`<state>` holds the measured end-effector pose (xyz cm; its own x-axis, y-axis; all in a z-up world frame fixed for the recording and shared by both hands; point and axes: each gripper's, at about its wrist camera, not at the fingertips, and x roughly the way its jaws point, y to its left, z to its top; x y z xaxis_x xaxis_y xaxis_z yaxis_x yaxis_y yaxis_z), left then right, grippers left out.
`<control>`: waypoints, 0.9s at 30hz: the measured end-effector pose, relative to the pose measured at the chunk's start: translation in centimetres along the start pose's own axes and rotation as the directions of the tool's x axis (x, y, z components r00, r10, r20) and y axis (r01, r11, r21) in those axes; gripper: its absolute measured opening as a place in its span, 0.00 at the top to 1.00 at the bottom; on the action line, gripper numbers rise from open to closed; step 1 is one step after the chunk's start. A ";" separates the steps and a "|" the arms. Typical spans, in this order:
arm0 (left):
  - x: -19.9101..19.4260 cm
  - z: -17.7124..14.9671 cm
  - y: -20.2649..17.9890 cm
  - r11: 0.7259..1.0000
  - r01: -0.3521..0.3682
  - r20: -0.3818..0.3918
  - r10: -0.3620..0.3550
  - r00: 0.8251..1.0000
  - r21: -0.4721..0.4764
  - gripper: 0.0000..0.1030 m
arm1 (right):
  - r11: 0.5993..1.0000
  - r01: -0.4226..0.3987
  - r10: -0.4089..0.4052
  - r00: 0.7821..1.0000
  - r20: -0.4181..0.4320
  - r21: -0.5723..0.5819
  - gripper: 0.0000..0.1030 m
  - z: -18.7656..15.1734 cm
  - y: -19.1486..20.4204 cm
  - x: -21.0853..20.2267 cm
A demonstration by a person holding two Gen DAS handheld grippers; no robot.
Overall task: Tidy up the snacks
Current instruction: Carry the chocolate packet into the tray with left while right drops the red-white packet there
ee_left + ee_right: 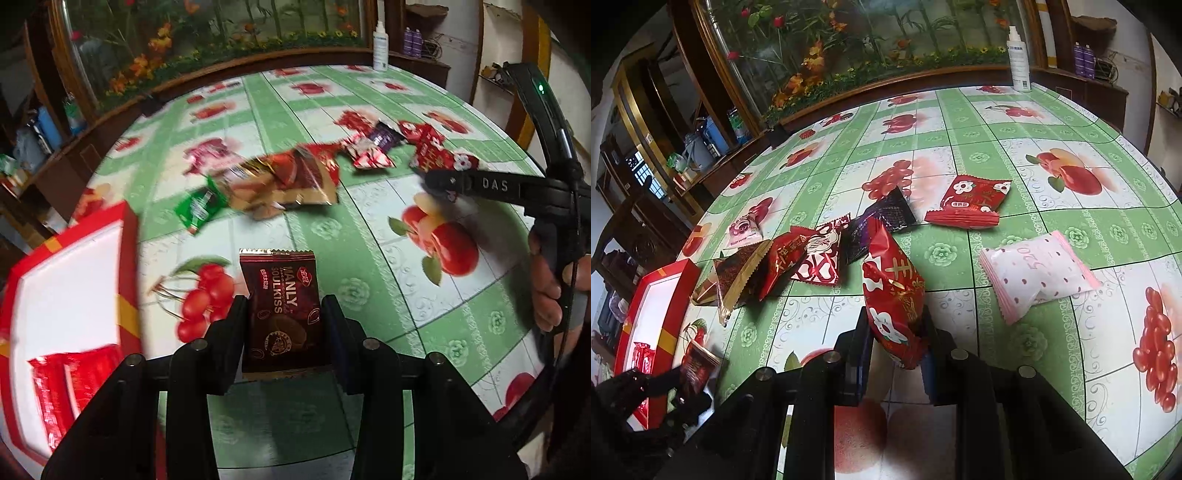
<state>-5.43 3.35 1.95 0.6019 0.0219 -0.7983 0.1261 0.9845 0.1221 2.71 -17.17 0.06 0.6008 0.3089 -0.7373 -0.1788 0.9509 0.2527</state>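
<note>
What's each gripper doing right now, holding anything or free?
Left gripper: shut on the dark brown Soulkiss cookie packet, near the red box.
Right gripper: shut on the red snack packet with white flowers, above the table.

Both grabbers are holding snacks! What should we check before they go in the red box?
1. Left hand-held gripper shut on the dark brown cookie packet: ok.
2. Right hand-held gripper shut on the red snack packet: ok.
3. Red box in view beside the left hand-held gripper: ok.
4. Free white space in the box next to the red packets already inside: ok.
5. Cookie packet over the box: not ok, it is over the tablecloth.
6. Whether the two grippers would bump at the box: cannot tell.
</note>
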 end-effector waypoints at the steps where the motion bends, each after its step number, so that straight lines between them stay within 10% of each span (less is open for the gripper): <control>1: -0.1 0.1 0.1 1.000 -0.009 0.006 0.009 1.000 -0.001 0.63 | 1.000 0.001 -0.001 1.000 0.001 -0.001 0.77 0.0 0.0 0.0; 27: -3.2 -0.7 5.3 0.989 -0.091 0.093 0.102 0.990 -0.118 0.63 | 0.994 0.081 -0.086 0.994 0.071 0.068 0.77 0.1 -1.5 -1.0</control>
<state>-7.20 8.65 4.73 0.6820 0.1064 -0.7235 -0.0232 0.9920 0.1240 2.44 -18.94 0.51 0.6678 0.2241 -0.7098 -0.0765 0.9692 0.2340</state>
